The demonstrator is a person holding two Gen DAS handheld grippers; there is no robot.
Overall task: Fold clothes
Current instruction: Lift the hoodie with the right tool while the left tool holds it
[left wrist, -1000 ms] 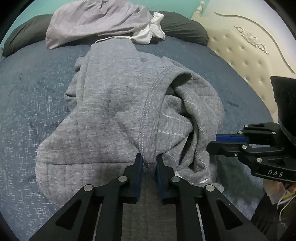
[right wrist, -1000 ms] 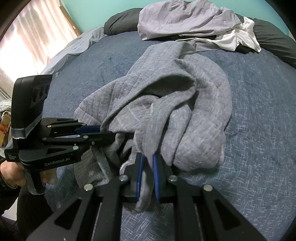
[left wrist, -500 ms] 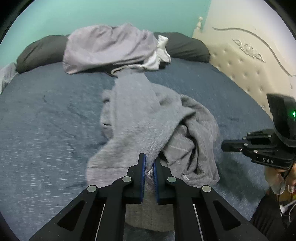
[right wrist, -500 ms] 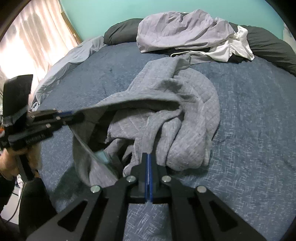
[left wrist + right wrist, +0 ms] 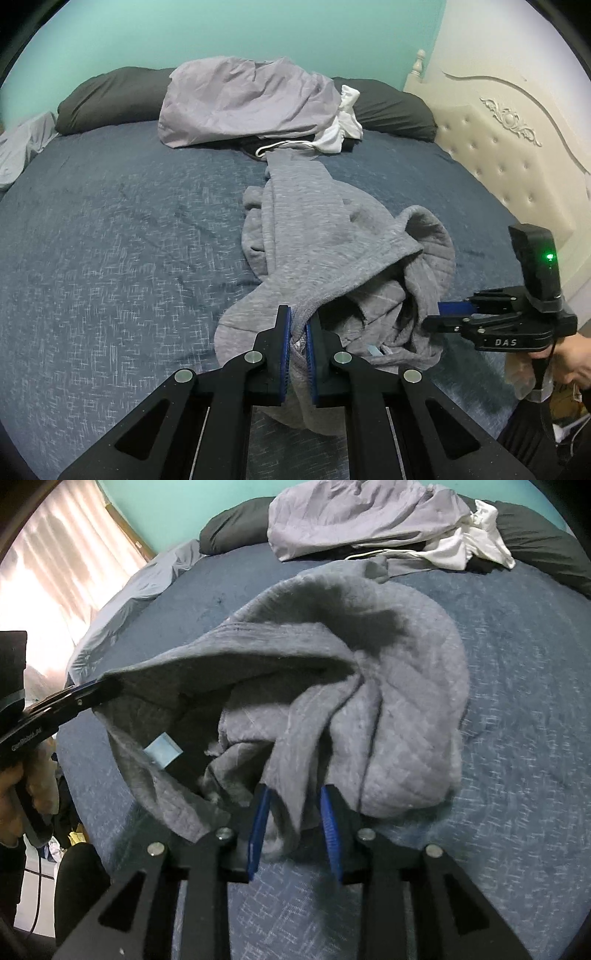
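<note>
The left gripper [image 5: 299,334] pinches the gray top's [image 5: 332,236] near edge, the right gripper [image 5: 295,823] is wide open around loose cloth, so the top could slip and bunch up.

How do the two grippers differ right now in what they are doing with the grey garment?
The left gripper has its blue pads close together, pinching an edge of the grey garment; the right gripper has its pads spread wide, with cloth lying loose between them. The left one holds the edge raised off the bed; the right one grips nothing. Both are black with blue pads, and each is held in a hand.
</note>
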